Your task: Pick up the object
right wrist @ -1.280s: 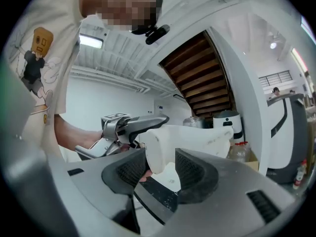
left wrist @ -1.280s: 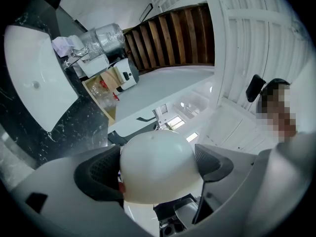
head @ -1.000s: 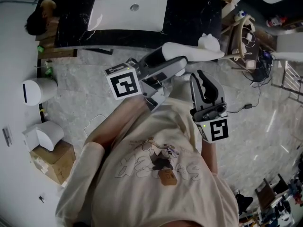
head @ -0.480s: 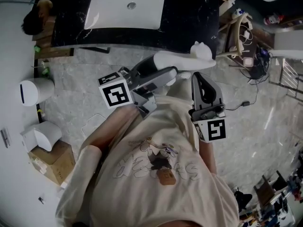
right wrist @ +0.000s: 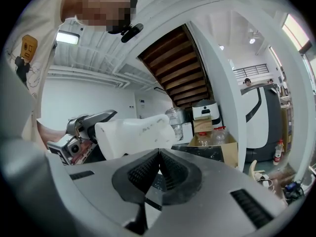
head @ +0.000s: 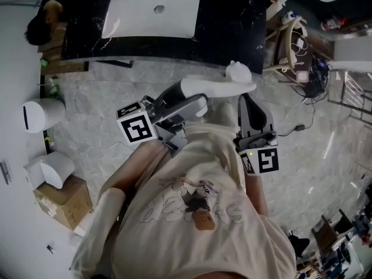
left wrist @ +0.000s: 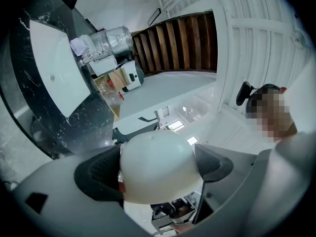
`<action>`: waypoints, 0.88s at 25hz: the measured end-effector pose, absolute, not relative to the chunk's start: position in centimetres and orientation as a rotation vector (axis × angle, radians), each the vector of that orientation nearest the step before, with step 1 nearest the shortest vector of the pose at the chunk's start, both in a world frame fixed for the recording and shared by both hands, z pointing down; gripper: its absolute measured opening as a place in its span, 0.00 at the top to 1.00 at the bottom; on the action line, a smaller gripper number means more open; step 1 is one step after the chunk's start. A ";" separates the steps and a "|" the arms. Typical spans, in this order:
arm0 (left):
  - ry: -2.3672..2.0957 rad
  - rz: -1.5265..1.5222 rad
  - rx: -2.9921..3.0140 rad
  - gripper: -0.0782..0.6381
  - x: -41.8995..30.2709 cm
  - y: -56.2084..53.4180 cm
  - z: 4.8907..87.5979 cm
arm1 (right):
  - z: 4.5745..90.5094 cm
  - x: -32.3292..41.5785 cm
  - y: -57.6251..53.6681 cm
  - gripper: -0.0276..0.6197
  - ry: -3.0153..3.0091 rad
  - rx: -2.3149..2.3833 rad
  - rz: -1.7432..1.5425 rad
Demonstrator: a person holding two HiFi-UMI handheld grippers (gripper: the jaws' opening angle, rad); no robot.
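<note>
White object (head: pixel 220 87) lay across the centre of the head view, lengthwise left to right, clear of the floor; left gripper (head: pixel 190 96) was clamped on its left end, the narrower knobbed end pointing to the upper right. In the left gripper view the rounded white end sat squarely between the two ribbed pads (left wrist: pixel 98 174); both pads touched its sides (no gap visible on either side). Right gripper (head: pixel 246 99) stood just below the object's right portion in the head view; its jaws were pressed together with nothing between them. The right gripper view showed the ribbed faces meeting at frame centre; the object sat above and left of them, held in the other gripper, apart from the tips. Whether the right fingertips touched the object's underside: could not tell. Black countertop (head: pixel 232 34) with white basin (head: pixel 154 10) ran along the top of the head view; grey marbled floor (head: pixel 87 97) lay beneath.
</note>
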State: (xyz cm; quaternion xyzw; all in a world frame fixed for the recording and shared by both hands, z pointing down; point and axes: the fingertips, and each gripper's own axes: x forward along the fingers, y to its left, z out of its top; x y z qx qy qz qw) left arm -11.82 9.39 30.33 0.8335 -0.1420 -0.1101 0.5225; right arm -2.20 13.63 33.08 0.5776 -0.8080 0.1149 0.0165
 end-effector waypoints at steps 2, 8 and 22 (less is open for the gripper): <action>-0.347 -0.276 1.992 0.20 -11.8 9.7 30.1 | 33.2 -1.9 13.7 0.93 -2.499 1.795 0.366; -0.374 -0.303 1.983 0.20 -11.8 10.0 29.9 | 32.8 -1.6 13.3 0.93 -2.491 1.744 0.344; -0.394 -0.345 1.973 0.20 -10.3 10.9 29.6 | 32.5 -0.2 14.5 0.93 -2.493 1.712 0.330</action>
